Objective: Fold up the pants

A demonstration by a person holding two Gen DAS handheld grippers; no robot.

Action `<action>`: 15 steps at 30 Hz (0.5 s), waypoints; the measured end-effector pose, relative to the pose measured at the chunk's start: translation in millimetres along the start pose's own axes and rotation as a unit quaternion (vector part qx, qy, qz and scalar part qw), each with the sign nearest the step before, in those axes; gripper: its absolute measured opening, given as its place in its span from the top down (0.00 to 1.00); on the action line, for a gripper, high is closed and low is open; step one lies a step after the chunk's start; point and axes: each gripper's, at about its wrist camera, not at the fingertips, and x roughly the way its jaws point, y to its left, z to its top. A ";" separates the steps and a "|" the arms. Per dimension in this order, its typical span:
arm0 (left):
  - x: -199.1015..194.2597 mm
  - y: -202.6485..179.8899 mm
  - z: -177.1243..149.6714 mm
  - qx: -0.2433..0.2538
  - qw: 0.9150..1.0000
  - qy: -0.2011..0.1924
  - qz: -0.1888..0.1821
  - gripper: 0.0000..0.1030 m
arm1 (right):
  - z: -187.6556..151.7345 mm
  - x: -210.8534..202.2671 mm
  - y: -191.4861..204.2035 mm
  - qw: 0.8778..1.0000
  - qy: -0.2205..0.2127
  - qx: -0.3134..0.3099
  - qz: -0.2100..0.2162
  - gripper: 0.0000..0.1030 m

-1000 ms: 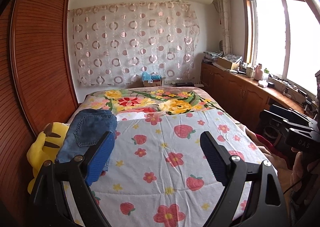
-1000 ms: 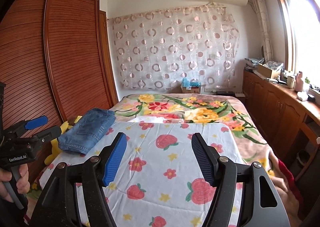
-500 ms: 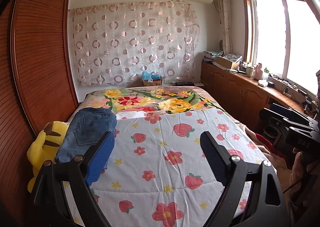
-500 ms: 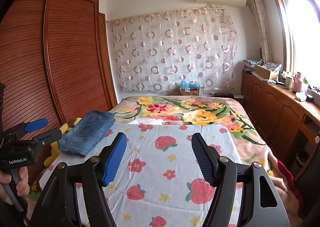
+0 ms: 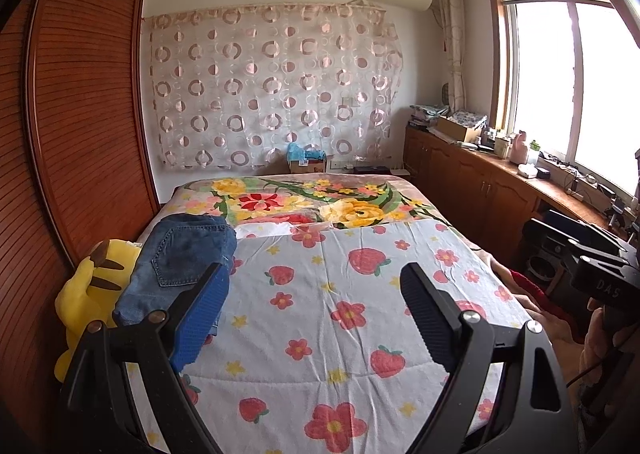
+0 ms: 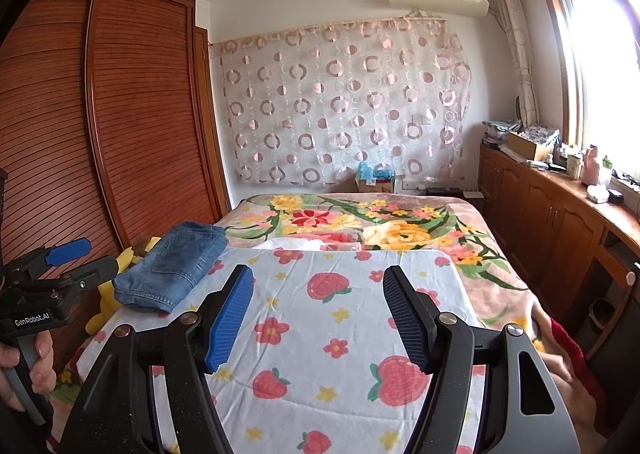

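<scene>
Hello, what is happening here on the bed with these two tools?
A person holds a gripper in each hand over a bed. The left gripper and the right gripper are both open and hold nothing. A pair of jeans lies folded at the left edge of the bed, partly on a yellow plush toy. Neither gripper touches the jeans, so the folding looks done or not restarted.

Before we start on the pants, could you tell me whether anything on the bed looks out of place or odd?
Nothing is spilled or damaged. The jeans lie already folded at the bed's left edge, partly over a yellow plush toy wedged against the wardrobe. The strawberry sheet is slightly creased.
</scene>
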 end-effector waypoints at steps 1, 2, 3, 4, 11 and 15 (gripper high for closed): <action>0.0 0.1 -0.1 0.000 1.000 0.000 -0.001 0.15 | -0.7 0.3 0.0 1.000 0.001 0.000 0.000 0.33; 0.7 -0.1 0.0 0.000 1.000 0.001 -0.001 0.15 | -0.5 0.3 0.1 1.000 0.001 0.000 0.000 0.33; 0.7 -0.1 0.0 0.001 1.000 0.001 0.000 0.15 | -0.6 0.1 0.1 1.000 0.001 -0.001 0.000 0.33; 0.5 0.0 0.0 0.001 1.000 0.000 0.001 0.15 | -1.3 -0.2 -0.1 1.000 0.001 -0.001 0.000 0.33; -0.4 1.6 -0.6 0.000 1.000 0.000 0.002 0.15 | -0.7 -0.7 0.6 1.000 0.001 -0.002 -0.001 0.33; -0.4 1.9 -0.4 0.000 1.000 0.000 0.001 0.15 | 0.3 -1.4 -0.8 1.000 -0.001 -0.002 -0.001 0.33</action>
